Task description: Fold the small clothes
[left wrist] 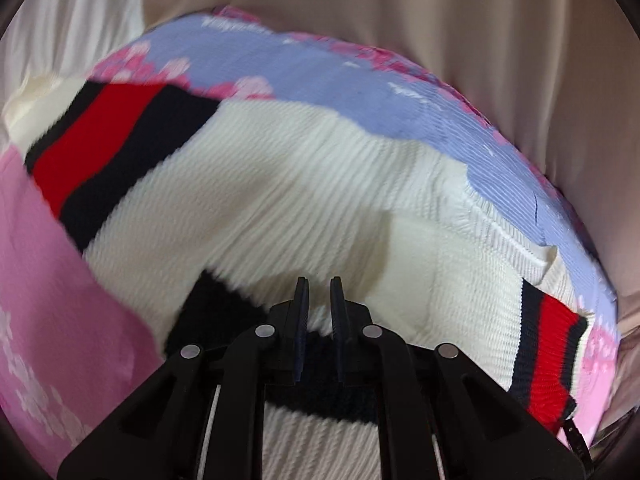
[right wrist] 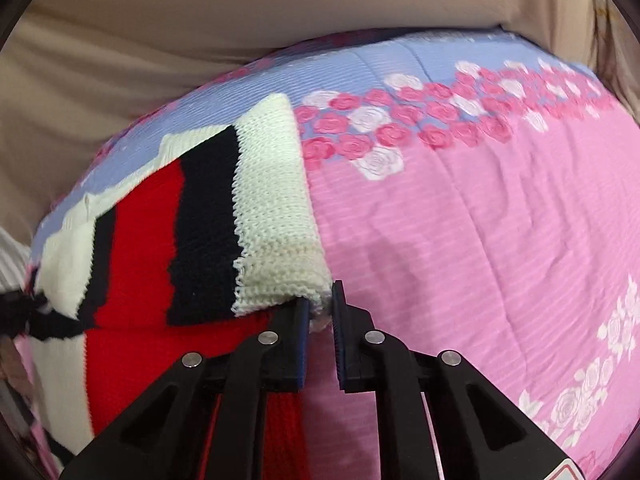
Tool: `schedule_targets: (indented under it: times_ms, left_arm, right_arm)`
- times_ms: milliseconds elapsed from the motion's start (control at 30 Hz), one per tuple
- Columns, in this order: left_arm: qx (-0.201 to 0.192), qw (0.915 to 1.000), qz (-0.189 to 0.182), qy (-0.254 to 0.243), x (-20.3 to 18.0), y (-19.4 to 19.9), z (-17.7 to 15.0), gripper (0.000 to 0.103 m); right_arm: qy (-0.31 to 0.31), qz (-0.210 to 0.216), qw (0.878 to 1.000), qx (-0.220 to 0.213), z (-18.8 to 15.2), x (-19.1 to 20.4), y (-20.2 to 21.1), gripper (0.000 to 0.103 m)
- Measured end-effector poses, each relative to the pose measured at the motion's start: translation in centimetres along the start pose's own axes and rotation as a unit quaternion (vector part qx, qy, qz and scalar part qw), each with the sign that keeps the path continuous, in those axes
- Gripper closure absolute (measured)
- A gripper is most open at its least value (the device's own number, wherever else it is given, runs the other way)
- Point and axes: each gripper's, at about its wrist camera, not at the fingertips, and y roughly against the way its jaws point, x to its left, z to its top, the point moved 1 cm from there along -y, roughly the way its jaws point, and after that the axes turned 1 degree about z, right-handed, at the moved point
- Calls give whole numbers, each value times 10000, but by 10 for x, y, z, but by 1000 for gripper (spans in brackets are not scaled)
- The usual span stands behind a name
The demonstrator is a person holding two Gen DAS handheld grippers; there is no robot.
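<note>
A cream knit sweater (left wrist: pixel 320 168) with red and navy bands lies on a pink and lilac rose-print bedspread (left wrist: pixel 320 68). My left gripper (left wrist: pixel 319 284) is shut over it, with cream and navy knit caught between the narrow jaws. A striped cuff (left wrist: pixel 548 344) lies at the right. In the right wrist view the sweater (right wrist: pixel 208 216) fills the left half. My right gripper (right wrist: pixel 320 296) is shut on its cream knitted corner, which bunches between the fingertips at the edge of the pink bedspread (right wrist: pixel 480 220).
A beige sheet (left wrist: pixel 480 20) surrounds the bedspread at the back and sides, and it also lies behind it in the right wrist view (right wrist: pixel 160 40). Pink bedspread stretches bare to the right of the sweater. Something dark and blurred sits at the far left edge (right wrist: pixel 12 312).
</note>
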Motion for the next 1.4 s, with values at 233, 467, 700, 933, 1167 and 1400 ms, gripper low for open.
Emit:
schedule_targets:
  times_ms: [233, 467, 700, 933, 1167, 1400]
  left_arm:
    - [-840, 9861, -327, 1396, 123, 73, 21, 36]
    - [-1316, 9541, 776, 2577, 268, 68, 72, 33]
    - [-964, 9560, 898, 2622, 289, 31, 101, 99]
    - [-2021, 9752, -134, 894, 130, 130, 109, 99]
    - [-1246, 9617, -2155, -1146, -102, 162, -1, 97]
    - [108, 9622, -1912, -1936, -177, 87, -137, 79]
  right_arm:
    - [498, 243, 9981, -250, -28, 42, 62, 68]
    - [1201, 577, 9900, 461, -91, 102, 61, 65]
    - [1750, 717, 9792, 731, -130, 148, 63, 60]
    - [1625, 678, 9830, 513, -124, 142, 78, 57]
    - [1111, 658, 9910, 356, -117, 108, 85, 57]
    - [431, 405, 9979, 269, -109, 45, 94, 55]
